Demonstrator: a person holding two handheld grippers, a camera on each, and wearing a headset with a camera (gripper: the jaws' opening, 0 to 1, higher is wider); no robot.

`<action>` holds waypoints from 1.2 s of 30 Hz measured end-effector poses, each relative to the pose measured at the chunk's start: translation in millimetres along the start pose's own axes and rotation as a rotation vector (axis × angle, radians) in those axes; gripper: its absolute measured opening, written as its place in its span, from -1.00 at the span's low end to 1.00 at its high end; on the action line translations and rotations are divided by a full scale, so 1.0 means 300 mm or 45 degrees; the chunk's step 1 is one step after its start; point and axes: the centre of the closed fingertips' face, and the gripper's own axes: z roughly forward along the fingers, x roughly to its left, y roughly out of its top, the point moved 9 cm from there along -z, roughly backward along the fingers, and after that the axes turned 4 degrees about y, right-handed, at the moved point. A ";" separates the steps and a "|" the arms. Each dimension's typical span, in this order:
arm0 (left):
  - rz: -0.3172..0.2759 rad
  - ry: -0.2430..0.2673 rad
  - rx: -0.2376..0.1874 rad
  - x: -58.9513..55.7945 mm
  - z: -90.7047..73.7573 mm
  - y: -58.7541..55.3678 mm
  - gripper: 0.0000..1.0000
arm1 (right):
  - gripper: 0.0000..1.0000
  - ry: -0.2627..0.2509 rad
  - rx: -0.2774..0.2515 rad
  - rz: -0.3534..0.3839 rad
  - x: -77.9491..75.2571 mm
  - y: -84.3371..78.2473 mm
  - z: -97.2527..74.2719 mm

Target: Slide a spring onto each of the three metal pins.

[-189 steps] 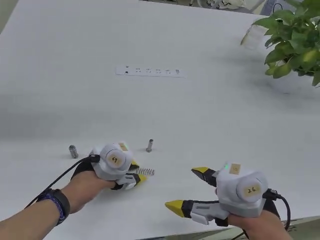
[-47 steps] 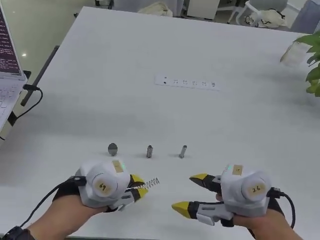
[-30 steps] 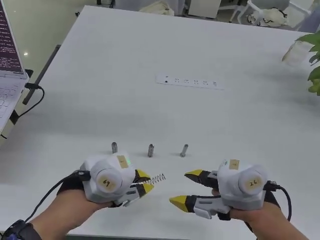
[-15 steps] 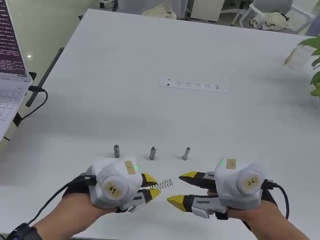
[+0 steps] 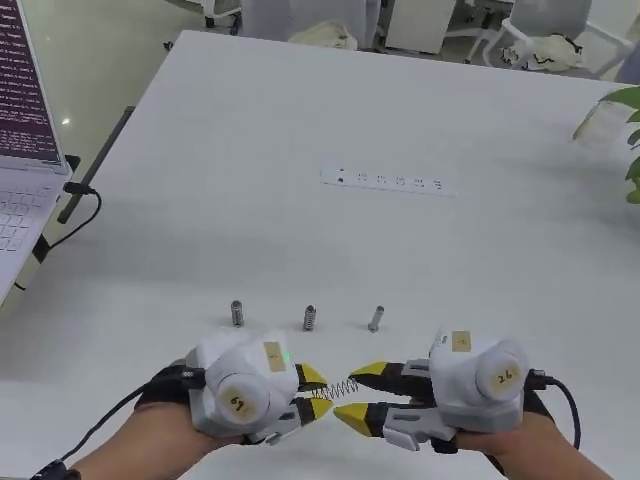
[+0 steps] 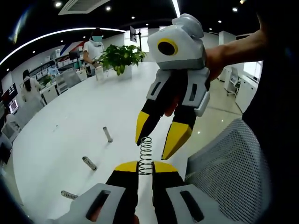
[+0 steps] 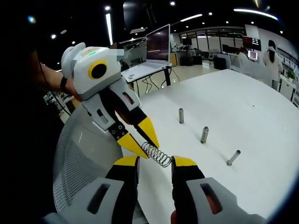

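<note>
Jaws of the left gripper pinch a spring — the right gripper holds its own parted around the free end, above a white table.

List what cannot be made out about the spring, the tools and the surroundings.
Gripped end of the spring: hidden in the left tool, left gripper view.
Whether the right tool touches the spring: too small in head view, unclear in right gripper view.
Laptop: cut off by the head view's left edge.
Plant: cut off by its right edge.

Bright overhead light (fisheye-warped edges)
</note>
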 end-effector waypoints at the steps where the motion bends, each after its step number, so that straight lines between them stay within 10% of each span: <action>1: 0.003 -0.003 0.004 -0.001 0.001 -0.001 -0.95 | -0.51 0.002 0.003 0.001 0.000 -0.001 0.000; 17: 0.114 -0.039 0.057 -0.017 0.012 -0.018 -0.96 | -0.81 0.047 0.005 -0.022 0.005 0.004 -0.006; 36: 0.109 -0.041 0.009 -0.010 0.024 0.008 -0.96 | -0.82 0.121 0.202 -0.266 0.010 0.092 0.000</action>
